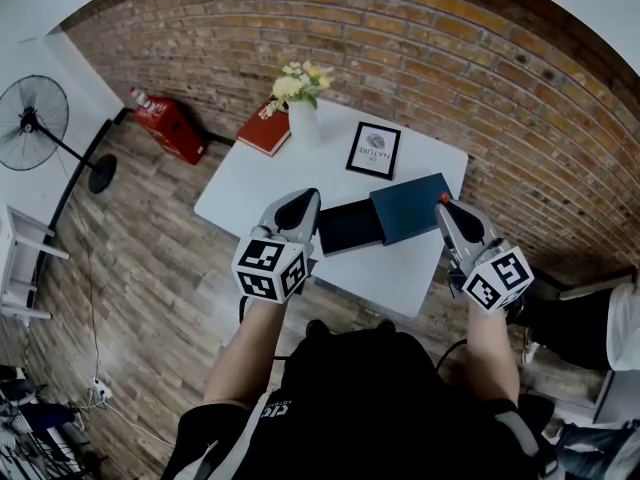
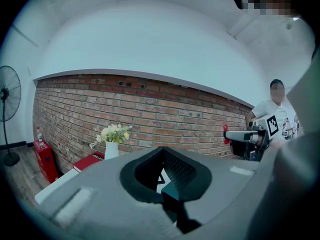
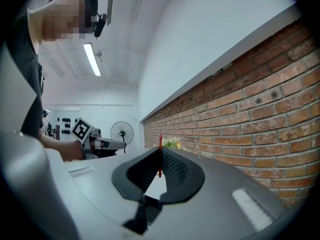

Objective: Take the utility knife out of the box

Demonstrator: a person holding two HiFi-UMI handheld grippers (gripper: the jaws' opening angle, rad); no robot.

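Observation:
On the white table (image 1: 250, 183) lies an open black box (image 1: 350, 226), and its dark teal lid (image 1: 410, 208) lies beside it on the right. My right gripper (image 1: 443, 205) hovers at the lid's right edge, shut on a thin red utility knife (image 1: 441, 197). In the right gripper view the knife (image 3: 160, 159) shows as a narrow upright red strip between the jaws. The left gripper view catches it too, the knife (image 2: 226, 134) at the right gripper's tip. My left gripper (image 1: 308, 200) is just left of the box, its jaws together with nothing in them.
A white vase of flowers (image 1: 303, 108), a red book (image 1: 265, 128) and a framed card (image 1: 373, 150) stand at the table's far side. A fan (image 1: 35, 123) and a red extinguisher (image 1: 165, 123) are on the floor at the left. Another person (image 1: 610, 328) is at the right.

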